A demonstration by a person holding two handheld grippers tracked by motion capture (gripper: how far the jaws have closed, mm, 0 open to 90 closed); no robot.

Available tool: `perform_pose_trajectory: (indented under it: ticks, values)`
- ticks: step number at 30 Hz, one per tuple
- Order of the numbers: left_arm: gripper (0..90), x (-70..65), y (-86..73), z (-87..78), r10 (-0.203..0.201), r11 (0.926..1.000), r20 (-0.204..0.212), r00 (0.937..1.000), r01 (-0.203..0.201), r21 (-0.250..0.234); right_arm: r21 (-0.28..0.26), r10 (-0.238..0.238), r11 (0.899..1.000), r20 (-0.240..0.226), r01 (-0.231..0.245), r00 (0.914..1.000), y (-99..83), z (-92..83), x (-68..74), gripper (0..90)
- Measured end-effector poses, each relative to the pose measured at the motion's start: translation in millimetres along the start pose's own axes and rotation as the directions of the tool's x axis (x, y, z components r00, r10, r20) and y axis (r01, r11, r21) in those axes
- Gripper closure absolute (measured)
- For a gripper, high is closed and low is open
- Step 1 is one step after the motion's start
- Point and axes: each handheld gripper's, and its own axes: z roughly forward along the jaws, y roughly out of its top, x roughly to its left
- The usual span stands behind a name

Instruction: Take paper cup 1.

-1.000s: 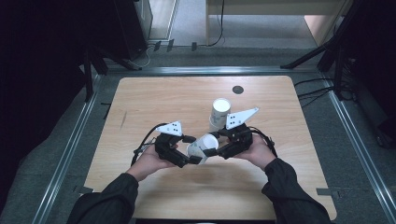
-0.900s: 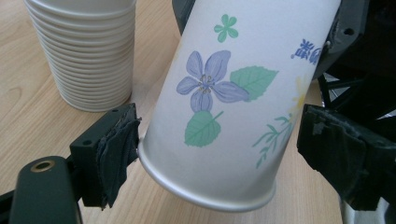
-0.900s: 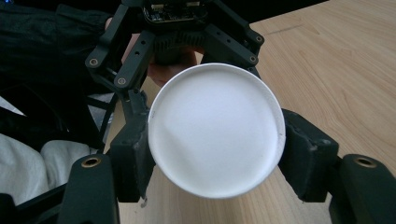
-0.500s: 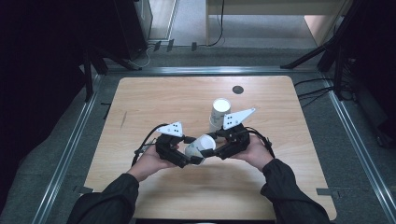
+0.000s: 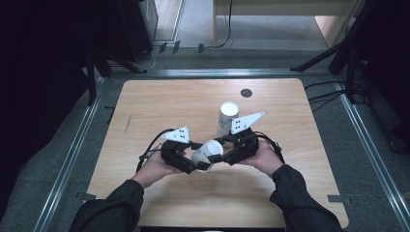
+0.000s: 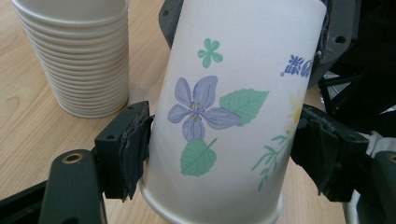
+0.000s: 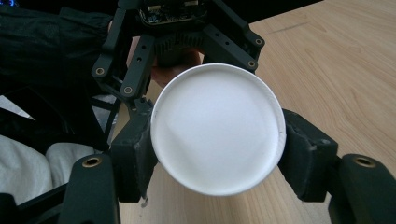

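A flowered white paper cup [image 5: 207,151] hangs tilted just above the wooden table [image 5: 159,106], between my two grippers. My left gripper [image 5: 197,163] has just been closing its jaws, and its pads [image 6: 135,147] now press the cup's sides [image 6: 224,107] near the base. My right gripper [image 5: 220,152] faces it from the other side. In the right gripper view the cup's white round end [image 7: 217,128] sits gripped between that gripper's pads [image 7: 306,158]. A stack of nested paper cups [image 5: 226,117] stands upright just behind the held cup [image 6: 77,56].
A small dark round hole [image 5: 246,93] sits near the table's far edge. Metal rails [image 5: 72,150] run along both sides of the table. Dark stands and cables lie on the floor beyond it. The person's dark sleeves [image 5: 116,208] come in from below.
The left gripper's jaws have closed in on the cup from a wide stance. Both hands and the cup stay in the same place.
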Motion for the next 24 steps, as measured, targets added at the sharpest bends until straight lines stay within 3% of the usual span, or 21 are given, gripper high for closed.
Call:
perform_pose_trajectory:
  ticks: [24]
  values:
    - [28.0, -1.0, 0.5, -1.9, 0.016, 0.9998, -0.003, 0.9999, -0.016, -0.01, -0.01, 0.011, 1.0, 0.003, -0.011, 0.9999, -0.1, -0.7, -0.9, 34.6]
